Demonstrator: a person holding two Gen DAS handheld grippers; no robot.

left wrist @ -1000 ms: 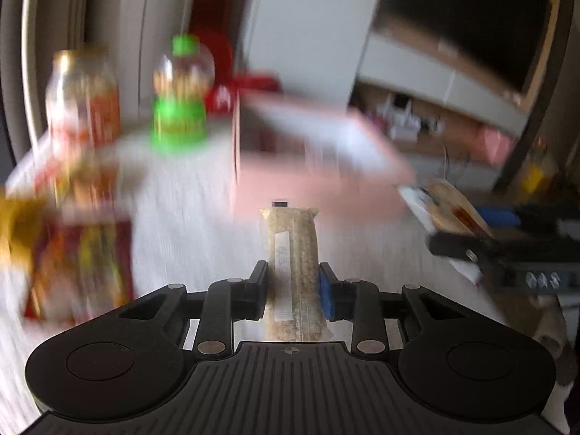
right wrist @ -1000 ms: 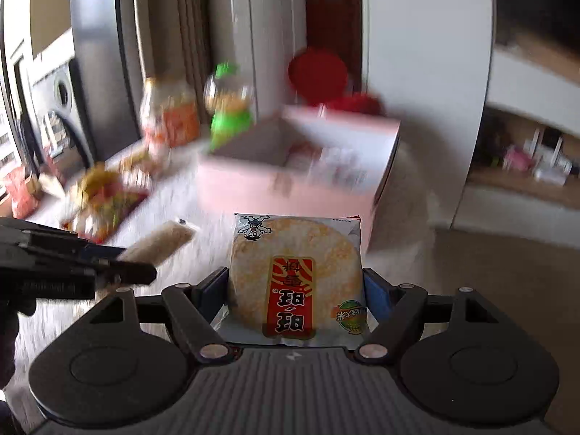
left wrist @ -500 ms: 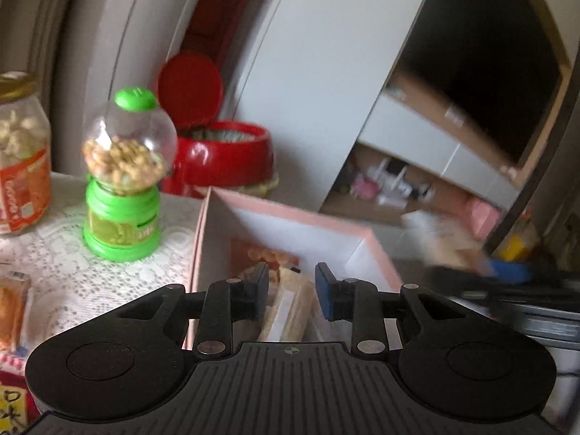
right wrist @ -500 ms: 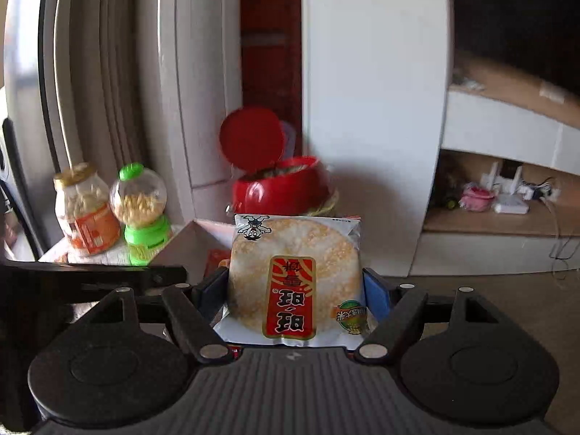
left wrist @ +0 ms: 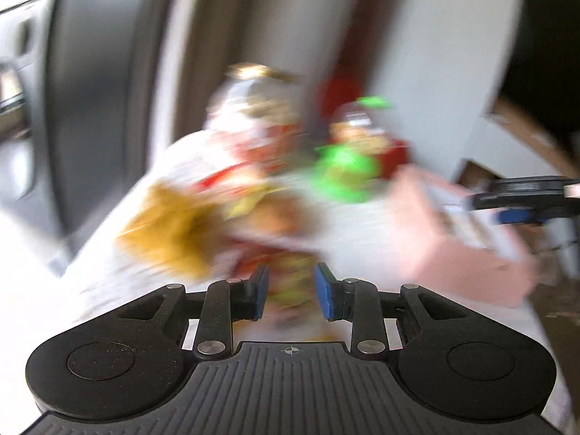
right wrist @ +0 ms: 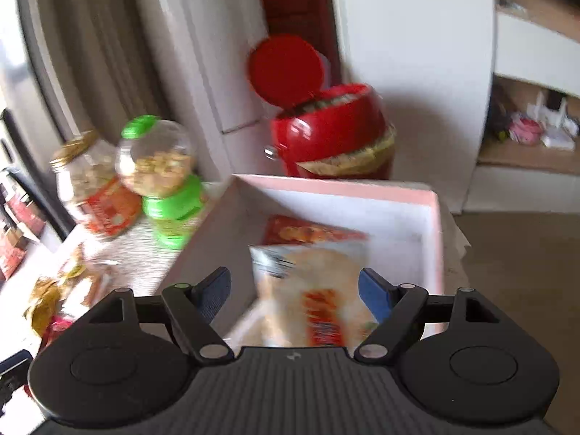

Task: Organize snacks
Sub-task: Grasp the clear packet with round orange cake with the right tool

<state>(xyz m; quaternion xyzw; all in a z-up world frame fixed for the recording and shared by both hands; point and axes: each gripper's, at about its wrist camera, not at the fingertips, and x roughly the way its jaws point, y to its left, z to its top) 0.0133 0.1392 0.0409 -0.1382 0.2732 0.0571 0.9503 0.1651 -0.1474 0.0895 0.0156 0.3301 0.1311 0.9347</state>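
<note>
Since the earlier frame, the right gripper [right wrist: 294, 291] is no longer clamping the rice cracker packet [right wrist: 311, 290]; its jaws are standing wide, and the packet is lying blurred in the pink box [right wrist: 433, 214] at lower centre, long axis running toward the camera and tilting left. The left gripper [left wrist: 291, 291] is now aiming at blurred snack packets [left wrist: 166, 232] on the white cloth [left wrist: 359, 232], jaws narrowly parted, holding nothing. A green dispenser [right wrist: 163, 181] and glass jar [right wrist: 90, 188] are standing left of the box, a red bin [right wrist: 326, 130] behind it.
</note>
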